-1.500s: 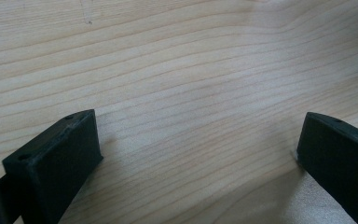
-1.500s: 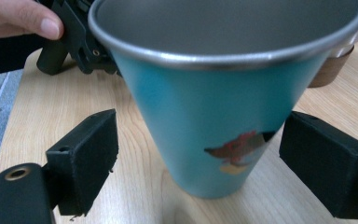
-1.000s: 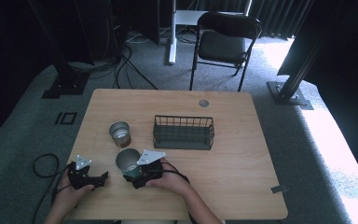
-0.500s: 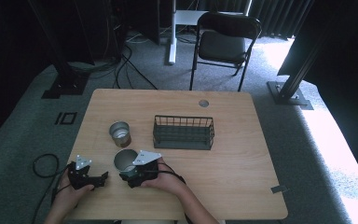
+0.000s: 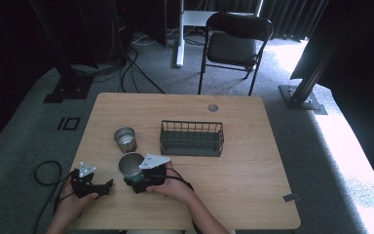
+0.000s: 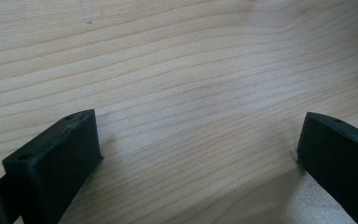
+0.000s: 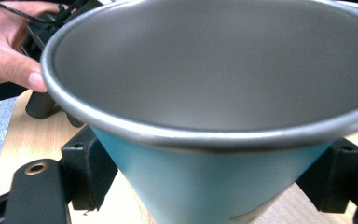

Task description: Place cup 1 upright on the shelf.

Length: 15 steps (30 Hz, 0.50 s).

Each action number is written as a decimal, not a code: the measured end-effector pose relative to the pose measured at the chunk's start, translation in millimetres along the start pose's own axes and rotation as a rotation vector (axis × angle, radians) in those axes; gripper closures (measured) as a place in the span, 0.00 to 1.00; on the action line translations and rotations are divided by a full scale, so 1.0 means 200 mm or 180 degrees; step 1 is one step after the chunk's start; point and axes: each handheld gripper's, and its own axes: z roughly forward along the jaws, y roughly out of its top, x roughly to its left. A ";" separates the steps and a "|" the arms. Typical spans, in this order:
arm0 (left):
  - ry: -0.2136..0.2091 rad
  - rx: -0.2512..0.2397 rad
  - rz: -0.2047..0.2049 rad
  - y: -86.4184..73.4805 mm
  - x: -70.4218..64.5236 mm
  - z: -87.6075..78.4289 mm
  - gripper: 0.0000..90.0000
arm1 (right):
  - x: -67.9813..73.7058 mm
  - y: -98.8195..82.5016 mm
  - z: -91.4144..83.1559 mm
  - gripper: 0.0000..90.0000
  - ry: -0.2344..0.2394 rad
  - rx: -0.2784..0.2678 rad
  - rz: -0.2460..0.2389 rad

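Note:
A teal cup (image 5: 130, 165) with a bare metal inside stands on the wooden table (image 5: 238, 190) near its front left. My right gripper (image 5: 133, 182) is shut on it low on its sides. In the right gripper view the cup (image 7: 214, 84) looms close, with a black jaw pressed to each side of its teal wall and my right gripper (image 7: 209, 186) around its base. My left gripper (image 5: 107, 186) rests open on the table to the left of the cup. Between its two jaws lies bare wood, at my left gripper (image 6: 200, 154).
A second metal cup (image 5: 125, 139) stands just behind the teal one. A dark wire basket (image 5: 191, 139) sits mid-table to the right of it. A round cable hole (image 5: 213, 107) is near the far edge. A folding chair (image 5: 238, 44) stands beyond the table.
My right gripper has slid a little to the left, closing in around the teal cup. The left gripper and the other things have stayed where they were.

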 end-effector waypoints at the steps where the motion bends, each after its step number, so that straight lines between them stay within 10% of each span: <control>1: 0.0001 -0.0001 0.0000 0.00 0.00 0.00 0.00 | 0.00 0.00 -0.01 0.20 -0.0007 0.0002 0.0010; 15: 0.0000 0.0002 0.0004 0.00 0.00 0.00 0.00 | -0.03 0.09 -0.11 0.20 -0.0091 -0.0005 0.0023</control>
